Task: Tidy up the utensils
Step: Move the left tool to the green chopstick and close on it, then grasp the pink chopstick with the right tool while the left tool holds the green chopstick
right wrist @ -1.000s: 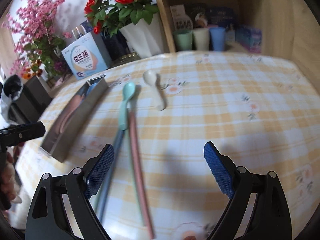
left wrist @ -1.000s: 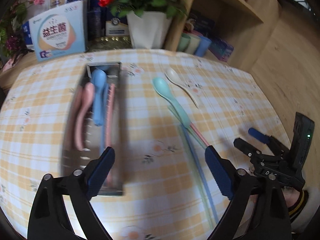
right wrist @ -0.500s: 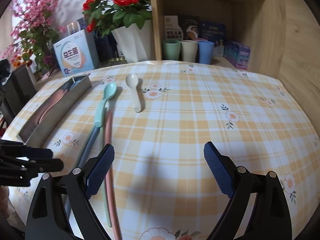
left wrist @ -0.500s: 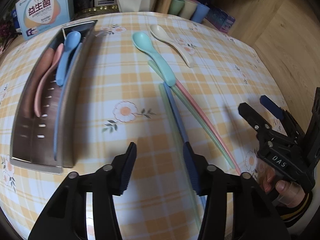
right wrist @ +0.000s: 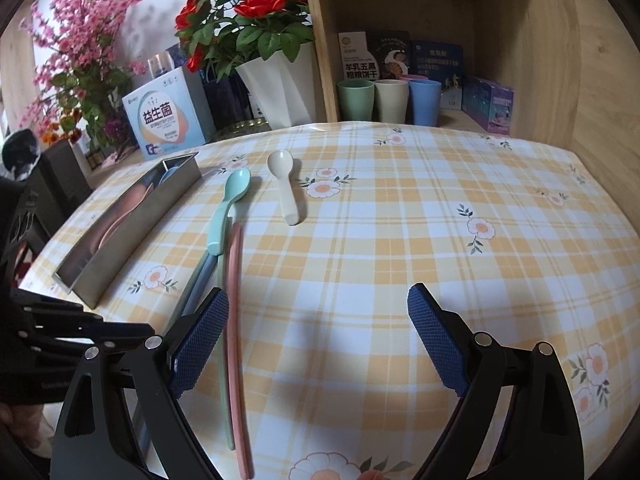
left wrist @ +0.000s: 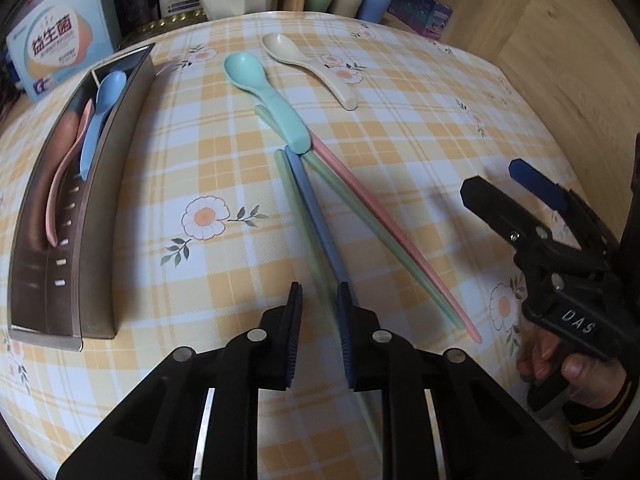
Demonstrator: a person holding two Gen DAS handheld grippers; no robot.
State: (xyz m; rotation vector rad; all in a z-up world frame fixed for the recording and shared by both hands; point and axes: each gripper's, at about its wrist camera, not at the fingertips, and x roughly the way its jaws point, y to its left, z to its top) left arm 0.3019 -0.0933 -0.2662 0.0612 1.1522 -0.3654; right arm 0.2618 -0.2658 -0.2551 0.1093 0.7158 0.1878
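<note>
- Presently, the left hand-held gripper point(left wrist: 318, 334) points steeply down at the yellow checked tablecloth point(left wrist: 400, 128), its jaws narrowed and closing, with the near ends of a dark blue chopstick point(left wrist: 316, 216) and a pale green chopstick point(left wrist: 298, 216) running into the gap between the blue pads.
- Whether the pads already press on those two sticks cannot be told; the near ends are blurred.
- Both sticks are long, slim, matte plastic, lying side by side and touching along most of their length.
- Just to the right, a pink chopstick point(left wrist: 384, 224) and a second green chopstick point(left wrist: 374, 240) lie slanted, their far ends under the handle of a mint-green plastic spoon point(left wrist: 266, 96).
- A cream plastic spoon point(left wrist: 308, 68) lies apart, beyond the mint one, bowl up.
- A long stainless-steel utensil tray point(left wrist: 100, 200) sits well to the left of the gripper, holding a light blue spoon point(left wrist: 100, 116) and pink utensils point(left wrist: 60, 184).
- The right hand-held gripper point(right wrist: 318, 340) stands with jaws spread wide, nothing between them, above bare cloth; the pink chopstick passes just beside its left pad.
- A person's hand point(left wrist: 580, 376) grips its handle.
</note>
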